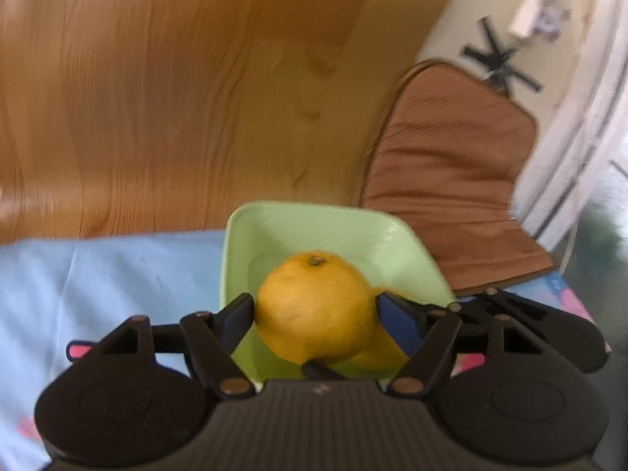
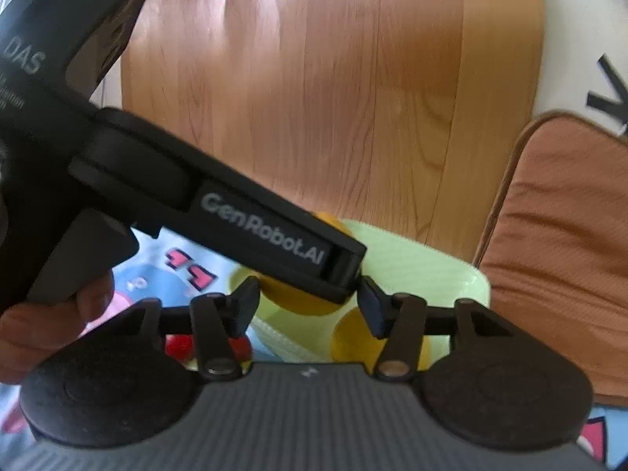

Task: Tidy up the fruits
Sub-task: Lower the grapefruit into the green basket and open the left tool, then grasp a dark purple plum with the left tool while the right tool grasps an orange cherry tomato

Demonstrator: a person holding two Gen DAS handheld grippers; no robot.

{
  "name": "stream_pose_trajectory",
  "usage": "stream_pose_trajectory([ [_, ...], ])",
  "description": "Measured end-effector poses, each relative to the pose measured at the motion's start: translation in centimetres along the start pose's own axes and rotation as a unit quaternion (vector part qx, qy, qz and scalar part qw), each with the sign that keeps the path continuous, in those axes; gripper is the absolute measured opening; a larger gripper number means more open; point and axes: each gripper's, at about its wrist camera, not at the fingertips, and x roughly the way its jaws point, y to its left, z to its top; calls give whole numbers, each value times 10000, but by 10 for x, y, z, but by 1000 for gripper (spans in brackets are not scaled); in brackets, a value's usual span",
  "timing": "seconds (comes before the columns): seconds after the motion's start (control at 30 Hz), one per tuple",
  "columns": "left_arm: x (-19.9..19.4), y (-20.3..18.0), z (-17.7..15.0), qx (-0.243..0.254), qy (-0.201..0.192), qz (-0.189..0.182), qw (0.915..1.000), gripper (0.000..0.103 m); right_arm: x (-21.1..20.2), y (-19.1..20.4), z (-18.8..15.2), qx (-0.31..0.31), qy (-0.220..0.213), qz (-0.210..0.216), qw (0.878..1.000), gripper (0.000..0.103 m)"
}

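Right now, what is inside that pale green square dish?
The pale green square dish holds another yellow fruit, mostly hidden behind the orange citrus fruit gripped by the left gripper above it. The rest is covered.

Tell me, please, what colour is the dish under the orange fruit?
Pale green. The dish shows best in the left wrist view, behind the orange fruit.

The right gripper (image 2: 310,306) hangs over a pale green tray (image 2: 431,271) with its jaws apart and nothing pinched. The left gripper (image 2: 251,231), held by a hand (image 2: 43,325), crosses in front of an orange fruit (image 2: 302,298). A yellow fruit (image 2: 353,337) lies in the tray, something red (image 2: 180,345) sits just beside it, a brown cushion (image 2: 561,243) to the right.
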Motion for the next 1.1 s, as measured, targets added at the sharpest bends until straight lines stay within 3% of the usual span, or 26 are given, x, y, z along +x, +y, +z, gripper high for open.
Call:
stream_pose_trajectory([
  [0.17,-1,6,-4,-8,-44,-110,9999,76,-1,-3,-4,27,-96,-69,9999,58],
  [0.37,-54,22,-30,-126,-419,-436,9981,79,-44,-2,-17,226,-263,-36,9994,57],
  [0.5,-91,46,-70,-478,-533,-551,9959,81,-78,9,-38,366,-272,178,9988,54],
  [0.57,-102,56,-91,-645,-546,-574,9948,83,-90,19,-51,349,-224,280,9987,45],
  [0.67,-111,66,-120,-861,-512,-545,9935,83,-111,42,-73,251,-133,391,9988,40],
  [0.8,-114,63,-150,-948,-396,-653,9926,82,-120,60,-88,297,-63,361,9989,40],
  [0.9,-108,49,-155,-778,-284,-754,9937,78,-123,61,-94,464,-7,189,9987,40],
  [1.1,-93,-2,-145,203,-390,-745,9963,67,-117,42,-94,718,184,-140,9971,41],
])
